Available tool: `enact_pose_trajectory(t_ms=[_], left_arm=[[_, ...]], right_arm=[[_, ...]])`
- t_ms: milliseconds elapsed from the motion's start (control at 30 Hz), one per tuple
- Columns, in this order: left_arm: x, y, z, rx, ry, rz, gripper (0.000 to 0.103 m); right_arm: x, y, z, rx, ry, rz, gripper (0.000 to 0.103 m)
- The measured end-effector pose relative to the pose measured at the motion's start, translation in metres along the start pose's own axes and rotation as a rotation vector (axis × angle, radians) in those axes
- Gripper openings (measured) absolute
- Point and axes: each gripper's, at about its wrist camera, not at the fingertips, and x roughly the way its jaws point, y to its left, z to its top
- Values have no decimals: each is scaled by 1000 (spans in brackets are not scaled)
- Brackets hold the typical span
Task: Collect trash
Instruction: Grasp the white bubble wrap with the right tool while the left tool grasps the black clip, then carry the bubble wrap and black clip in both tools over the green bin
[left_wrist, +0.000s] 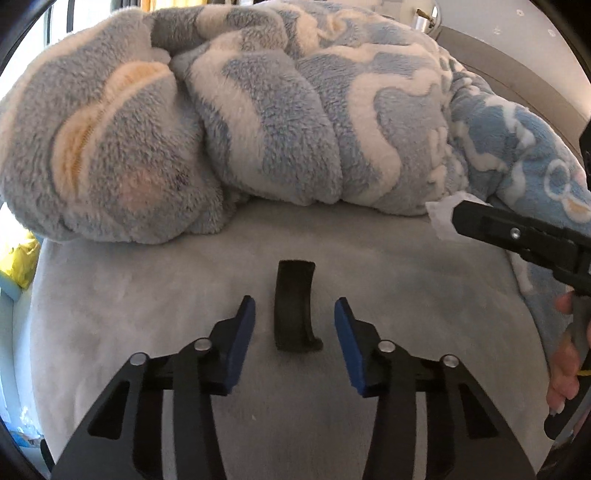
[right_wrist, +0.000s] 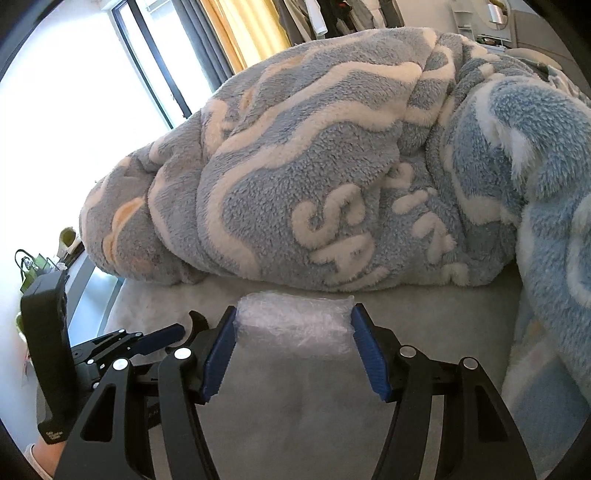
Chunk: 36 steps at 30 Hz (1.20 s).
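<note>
Two pieces of trash in play on the grey bed sheet, below that big heaped fleece blanket. Over to the right gripper: its blue pads sit against both ends of a crumpled plastic wad, clamped on it, it seems. The left gripper hangs wide, empty, straddling a curved black strip lying flat on the sheet. Danger here, I'd say: that wad is soft and slippery, so a loose squeeze could drop it, and the strip lies low enough for pads to snag sheet instead.
</note>
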Motion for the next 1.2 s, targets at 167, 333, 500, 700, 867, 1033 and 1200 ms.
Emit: enact_pose_trajectory(t_ms=[167,333,500,700,867,1033,1200], left_arm=[[11,-2,5,-2,16,-5,39],[21,-3,9,-7,28,-8,32],[26,4,8,-29,30,-20,24],[13,14,-1,-56,19,-41,22],[-8,7,-18,-48,17,-54,21],[-31,8,-36,-38,12,-52,21],[-59,18,-48,-42,-13,-56,21]], right_arm=[[4,-9,6,4,5,7,63],[10,-11,15,4,4,15,63],[13,-5,20,-2,6,23,63],[4,4,17,-18,4,15,63],[-7,16,11,-23,-5,18,63],[-20,39,-1,-44,-9,18,63],[-38,63,-11,-61,-31,26,63]])
